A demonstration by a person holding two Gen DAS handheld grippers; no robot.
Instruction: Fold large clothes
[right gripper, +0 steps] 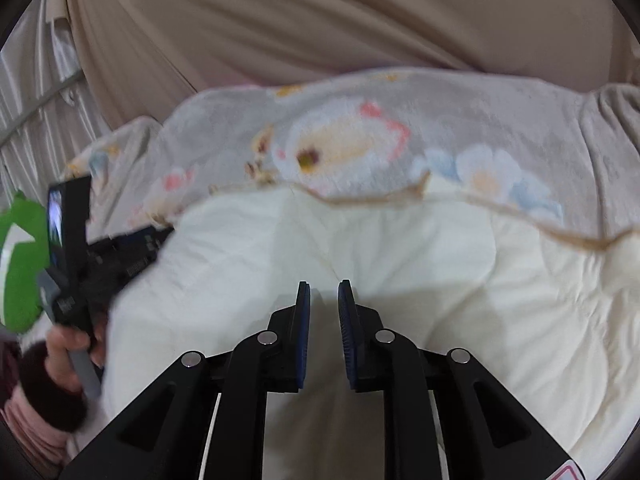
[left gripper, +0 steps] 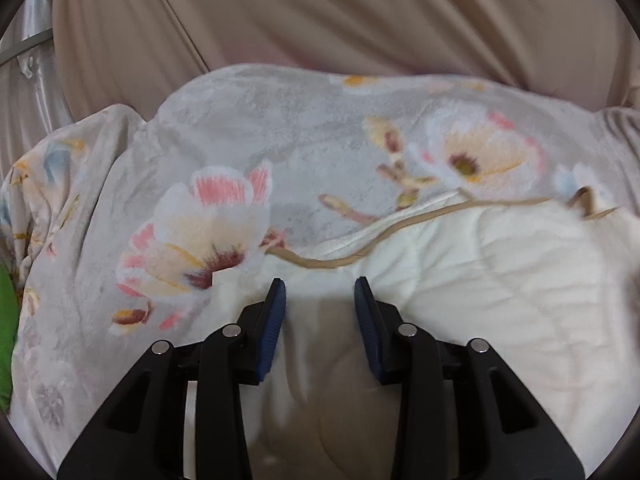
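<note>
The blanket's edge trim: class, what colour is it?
Tan, on the trim between the floral side and cream side; clearest in the left wrist view.

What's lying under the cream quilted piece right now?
The cream quilted piece lies on the floral blanket, whose grey flowered surface shows beyond its tan-trimmed edge. Whatever sits beneath the cream fabric itself, and under the blanket, is covered.

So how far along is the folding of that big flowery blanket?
One fold looks made: the grey floral fleece blanket shows its cream quilted underside turned over on top. In hand: apparently nothing; right gripper fingers stand apart above it. Further folds remain.
</note>
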